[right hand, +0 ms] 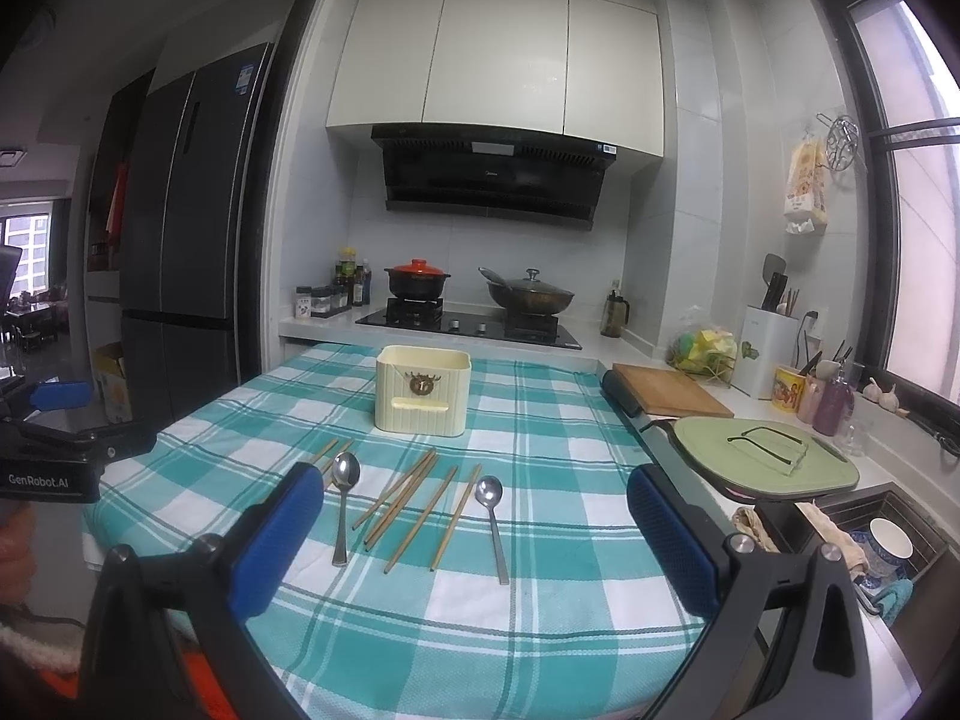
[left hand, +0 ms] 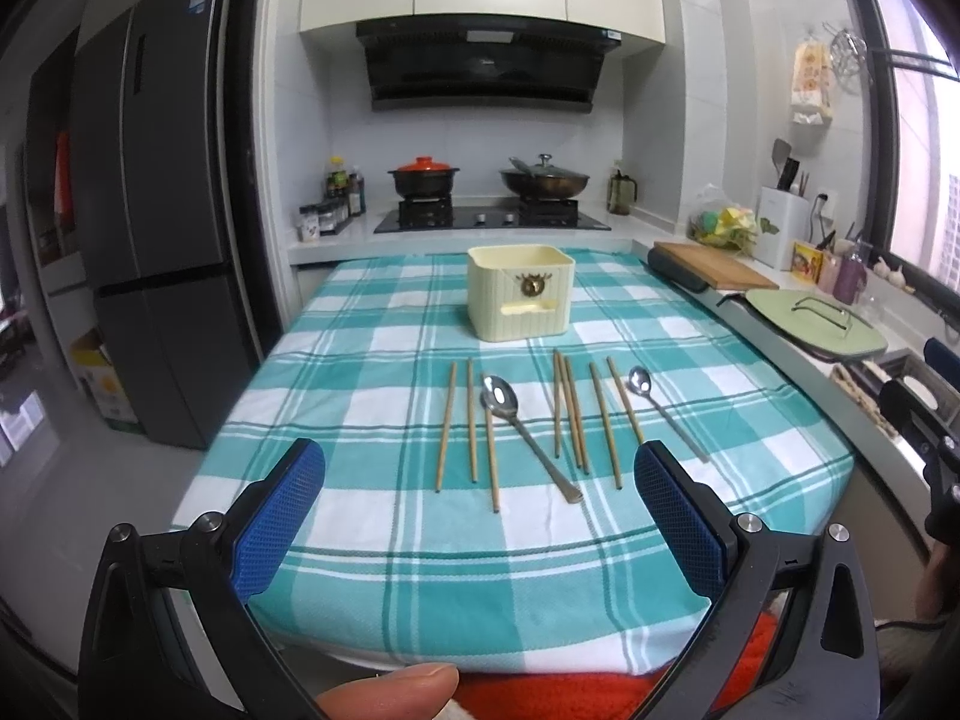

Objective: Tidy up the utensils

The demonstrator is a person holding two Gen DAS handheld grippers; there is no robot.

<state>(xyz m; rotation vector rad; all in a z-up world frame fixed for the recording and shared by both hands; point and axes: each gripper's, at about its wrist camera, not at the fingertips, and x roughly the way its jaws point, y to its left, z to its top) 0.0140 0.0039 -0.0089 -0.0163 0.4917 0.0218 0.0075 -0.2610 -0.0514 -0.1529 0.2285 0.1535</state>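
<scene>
Both the left gripper (left hand: pixel 480 480) and right gripper (right hand: pixel 475 501) are held wide open, nothing gripped. Wooden chopsticks (left hand: pixel 573 411) and two steel spoons (left hand: pixel 501 401) are laid on the checked tablecloth (left hand: pixel 372 336) before the cream utensil holder (left hand: pixel 521 291), whose inside cannot be seen. In the right wrist view, the leftmost chopsticks are partly hidden by a blue finger pad (right hand: pixel 279 531).

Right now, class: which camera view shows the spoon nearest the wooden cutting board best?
The right wrist view: that small spoon lies whole and unobstructed between the open fingers. In the left wrist view the same spoon sits farther off to the right, its handle end running close to the right finger.
</scene>
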